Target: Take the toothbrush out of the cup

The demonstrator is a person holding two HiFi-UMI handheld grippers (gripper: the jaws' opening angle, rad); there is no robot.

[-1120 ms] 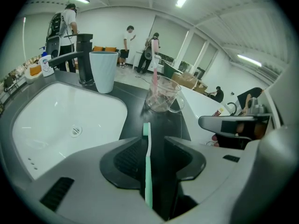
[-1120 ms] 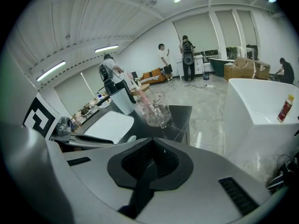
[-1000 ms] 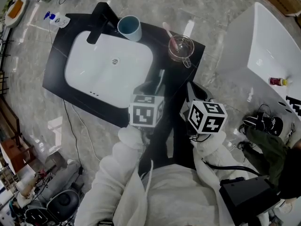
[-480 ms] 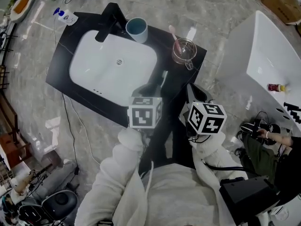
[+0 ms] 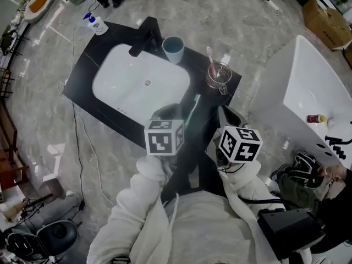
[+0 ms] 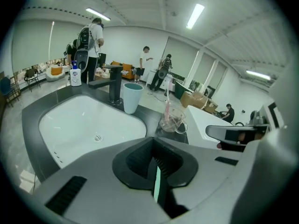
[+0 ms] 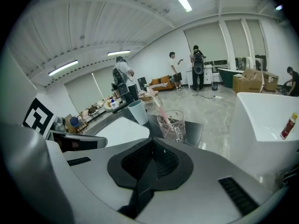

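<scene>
Reaching forward from white sleeves (image 5: 137, 202), the two grippers hang side by side over the near edge of a black tabletop (image 5: 93, 59). The left gripper (image 6: 152, 148) has just been closing its fingers. Its own view shows the dark pads meeting with nothing pinched between them, and only a thin mint sliver shows through the slot behind them. The right gripper (image 7: 150, 148) has its fingers pressed together too and holds nothing. Just ahead of the left gripper in the head view, the mint toothbrush (image 5: 193, 110) lies on the tabletop, out of any cup. It lies beside the right end of the white sink (image 5: 126, 87), its length running away from the person. Beyond it, near the tabletop's far right corner, stands a glass cup (image 5: 218, 75) with a handle, and a pink toothbrush (image 5: 209, 54) leans in it with its head up. To the left of the glass cup, at the back rim of the sink, a pale blue cup (image 5: 173, 49) stands upright just beside the black tap (image 5: 144, 34). A soap bottle (image 5: 94, 23) with a blue top sits at the far left corner. A white bathtub (image 5: 308, 76) stands on the grey floor (image 5: 220, 10) to the right of the tabletop, well apart from the cups, with a small red bottle (image 5: 313, 118) on its ledge. Far back in the room, both gripper views show several people (image 6: 93, 36) standing.
</scene>
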